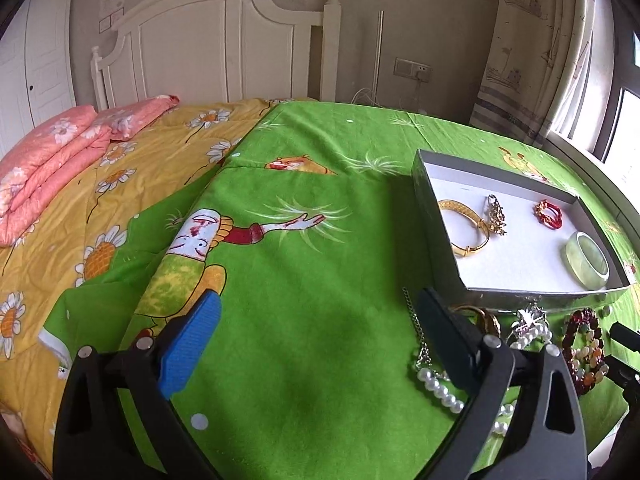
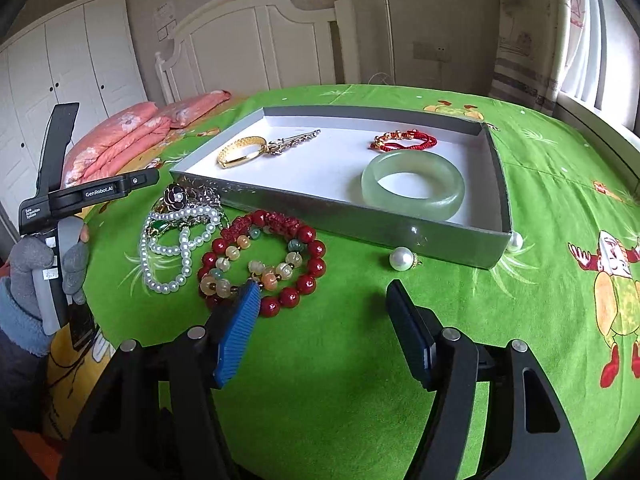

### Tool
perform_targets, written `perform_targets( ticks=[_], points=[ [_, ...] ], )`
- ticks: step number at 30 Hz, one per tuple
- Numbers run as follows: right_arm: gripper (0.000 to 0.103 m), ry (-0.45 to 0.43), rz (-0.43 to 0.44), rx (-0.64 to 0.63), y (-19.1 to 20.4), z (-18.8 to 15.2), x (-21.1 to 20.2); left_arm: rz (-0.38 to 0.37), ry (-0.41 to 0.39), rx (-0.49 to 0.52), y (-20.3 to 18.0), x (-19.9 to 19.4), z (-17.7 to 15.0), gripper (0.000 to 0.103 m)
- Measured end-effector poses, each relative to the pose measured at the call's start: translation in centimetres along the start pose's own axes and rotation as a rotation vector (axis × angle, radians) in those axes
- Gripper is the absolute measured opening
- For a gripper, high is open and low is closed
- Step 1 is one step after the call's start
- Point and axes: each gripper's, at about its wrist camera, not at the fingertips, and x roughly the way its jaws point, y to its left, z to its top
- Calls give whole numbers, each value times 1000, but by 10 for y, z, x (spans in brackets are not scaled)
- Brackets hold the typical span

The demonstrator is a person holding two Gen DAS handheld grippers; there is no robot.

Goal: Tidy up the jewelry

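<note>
A grey box (image 2: pixel 360 224) with a white floor lies on the green sheet. Inside it are a gold bangle (image 2: pixel 242 151), a silver pin (image 2: pixel 294 142), a red cord bracelet (image 2: pixel 404 141) and a jade bangle (image 2: pixel 412 184). In front of the box lie a pearl necklace (image 2: pixel 176 248), a dark red bead bracelet (image 2: pixel 308 236), a pale bead bracelet (image 2: pixel 256 268) and a pearl earring (image 2: pixel 402 258). My right gripper (image 2: pixel 323 290) is open, its left fingertip over the red bracelet's near edge. My left gripper (image 1: pixel 320 300) is open over bare sheet, the pearl necklace (image 1: pixel 440 390) beside its right finger.
The green sheet (image 1: pixel 300 264) covers the bed, with a yellow daisy quilt (image 1: pixel 100 200) and a folded pink blanket (image 1: pixel 52 152) to the left. A white headboard (image 1: pixel 216 40) stands behind. A gloved hand (image 2: pixel 28 264) grips the left tool. A curtained window (image 1: pixel 592 60) is on the right.
</note>
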Motion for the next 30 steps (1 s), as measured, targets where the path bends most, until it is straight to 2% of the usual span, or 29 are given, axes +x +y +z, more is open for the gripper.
perform_targets(
  ticks=[3, 7, 14, 16, 18, 20, 22, 30],
  points=[
    [63, -45, 5, -20, 7, 4, -10, -11, -2, -8, 1, 0, -1, 97],
    [52, -57, -10, -35, 10, 11, -12, -23, -10, -22, 3, -1, -2, 97],
    [36, 37, -20, -12, 0, 29, 16, -59, 9, -27, 4, 2, -1, 97],
    [33, 71, 6, -14, 3, 31, 26, -67, 6, -32, 5, 2, -2, 97],
    [32, 73, -4, -37, 8, 33, 31, -74, 1, -36, 6, 2, -2, 97],
    [20, 69, -10, -61, 13, 33, 32, -76, -3, -40, 6, 1, -2, 97],
    [13, 31, 2, -70, 15, 32, 24, -77, -6, -42, 7, 1, -2, 97],
    [13, -114, 37, -90, 23, 38, -26, -66, -8, -38, 5, 0, -2, 97]
  ],
)
